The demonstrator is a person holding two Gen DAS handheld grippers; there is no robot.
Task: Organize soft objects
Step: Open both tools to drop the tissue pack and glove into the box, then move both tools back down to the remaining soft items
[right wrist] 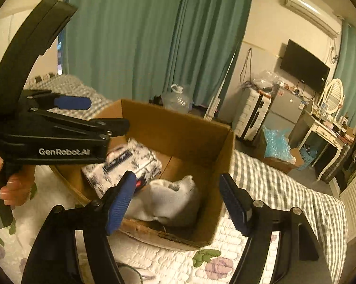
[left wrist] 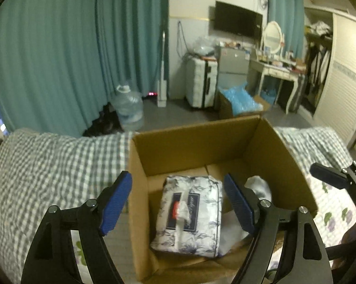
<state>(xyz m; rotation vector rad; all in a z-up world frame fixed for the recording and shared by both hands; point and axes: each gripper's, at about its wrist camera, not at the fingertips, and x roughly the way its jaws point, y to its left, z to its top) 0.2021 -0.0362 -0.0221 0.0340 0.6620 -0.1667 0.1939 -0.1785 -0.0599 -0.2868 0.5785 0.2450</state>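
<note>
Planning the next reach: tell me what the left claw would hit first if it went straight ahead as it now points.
Most likely the floral tissue pack lying in the cardboard box. The left claw is open and aimed down into the box, with the pack centred between its fingers. Depth is hard to judge through the fisheye.

Open cardboard box (left wrist: pixel 194 146) sits upright on the bed, top flaps absent or folded out of sight, brown inner walls bare.

Tissue pack (left wrist: pixel 189 215): soft rectangular pack, white wrap with dark blue floral print, navy label panel, small red tag. Lies flat on the box floor, label up, a white tissue poking from the slot. Occupies the floor's 9 o'clock side.

White cloth bundle (right wrist: pixel 168 201): crumpled, soft, light grey-white. Lies at 3 o'clock of the pack, touching it, against the box wall.
</note>
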